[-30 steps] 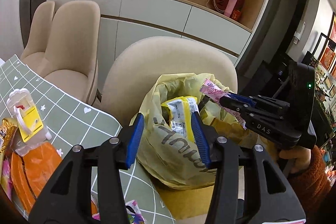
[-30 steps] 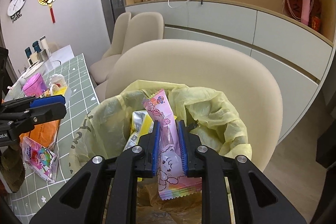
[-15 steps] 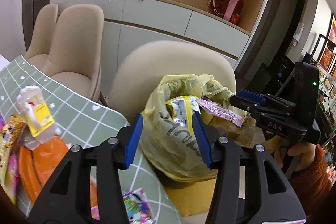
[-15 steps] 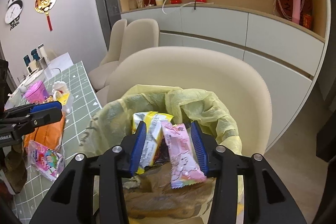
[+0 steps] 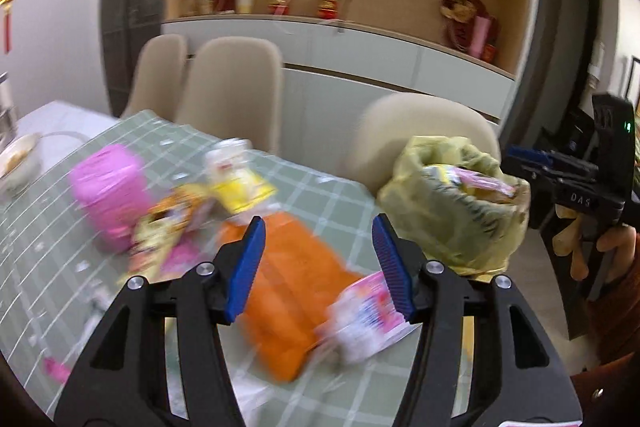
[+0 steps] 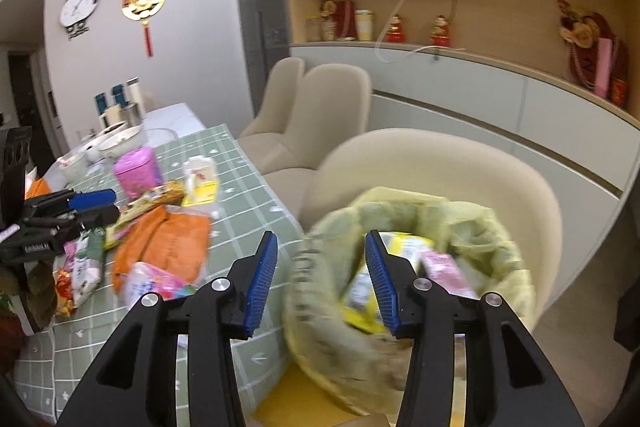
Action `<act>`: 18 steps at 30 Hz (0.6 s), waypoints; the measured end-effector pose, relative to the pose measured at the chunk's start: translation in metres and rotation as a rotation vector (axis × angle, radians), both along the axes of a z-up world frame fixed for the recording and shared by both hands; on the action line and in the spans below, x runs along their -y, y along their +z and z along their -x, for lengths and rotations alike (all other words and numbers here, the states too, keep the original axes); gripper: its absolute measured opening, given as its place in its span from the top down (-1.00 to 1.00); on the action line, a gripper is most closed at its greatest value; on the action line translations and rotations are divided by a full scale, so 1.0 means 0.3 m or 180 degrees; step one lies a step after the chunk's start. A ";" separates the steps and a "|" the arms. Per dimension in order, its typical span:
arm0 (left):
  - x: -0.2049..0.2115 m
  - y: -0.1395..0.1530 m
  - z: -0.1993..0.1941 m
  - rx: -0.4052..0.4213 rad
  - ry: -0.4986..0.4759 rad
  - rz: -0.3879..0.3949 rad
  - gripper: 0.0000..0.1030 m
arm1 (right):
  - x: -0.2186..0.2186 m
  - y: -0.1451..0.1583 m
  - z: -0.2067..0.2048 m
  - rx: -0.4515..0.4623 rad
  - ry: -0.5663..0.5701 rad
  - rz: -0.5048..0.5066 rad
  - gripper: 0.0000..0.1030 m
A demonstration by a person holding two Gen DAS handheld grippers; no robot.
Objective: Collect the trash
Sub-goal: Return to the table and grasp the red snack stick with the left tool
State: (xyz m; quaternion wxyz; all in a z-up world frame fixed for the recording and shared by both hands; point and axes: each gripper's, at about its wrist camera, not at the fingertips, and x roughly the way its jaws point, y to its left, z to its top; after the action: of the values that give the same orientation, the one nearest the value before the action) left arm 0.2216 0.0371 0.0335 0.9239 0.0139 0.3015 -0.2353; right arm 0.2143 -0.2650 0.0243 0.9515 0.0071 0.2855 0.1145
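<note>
trash lies scattered on the counter (image 5: pixel 328 195), which is covered by a green checked cloth, in the left wrist view. an orange packet (image 5: pixel 288 291) sits between and beyond the spread fingers of the left tool (image 5: pixel 320 267), which is released and grasps nothing. a pink-and-white wrapper (image 5: pixel 368 319) lies just beside the orange packet, partly behind the right-hand finger. farther back are a pink tub (image 5: pixel 108 195), a blurred yellow-brown snack wrapper (image 5: pixel 172 227) and a clear pack with a yellow label (image 5: pixel 236 175). off the counter's edge stands a yellow trash bag (image 5: pixel 448 211) with wrappers showing at its mouth, in front of a beige chair (image 5: pixel 420 131). the right tool (image 5: pixel 560 171) is beside the bag, held by a hand (image 5: pixel 600 247); its fingers are too small to judge from this side. much of this view is motion-blurred.

in the right wrist view, the right tool (image 6: pixel 320 279) has its blue pads wide apart and empty, above the near rim of the yellow trash bag (image 6: pixel 492 239). inside the bag lie a yellow-and-white wrapper (image 6: pixel 360 291) and a pink wrapper (image 6: pixel 444 267). to the left, on the counter (image 6: pixel 248 195), are the orange packet (image 6: pixel 168 243), the pink-and-white wrapper (image 6: pixel 156 283), the pink tub (image 6: pixel 136 171) and the pack with the yellow label (image 6: pixel 200 183). the left tool (image 6: pixel 88 207) hangs over the counter's far side, jaws apart.
</note>
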 end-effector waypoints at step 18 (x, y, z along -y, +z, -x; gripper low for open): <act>-0.534 -0.121 0.201 -0.0548 0.0901 -0.0182 -0.12 | -0.287 -0.168 -0.030 -0.0251 0.0844 -0.0079 -0.03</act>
State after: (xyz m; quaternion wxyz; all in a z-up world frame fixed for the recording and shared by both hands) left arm 0.1614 0.1974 -0.0029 0.9178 -0.0225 0.3851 -0.0944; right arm 0.2234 -0.1789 -0.0262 0.9159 -0.0145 0.3196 0.2424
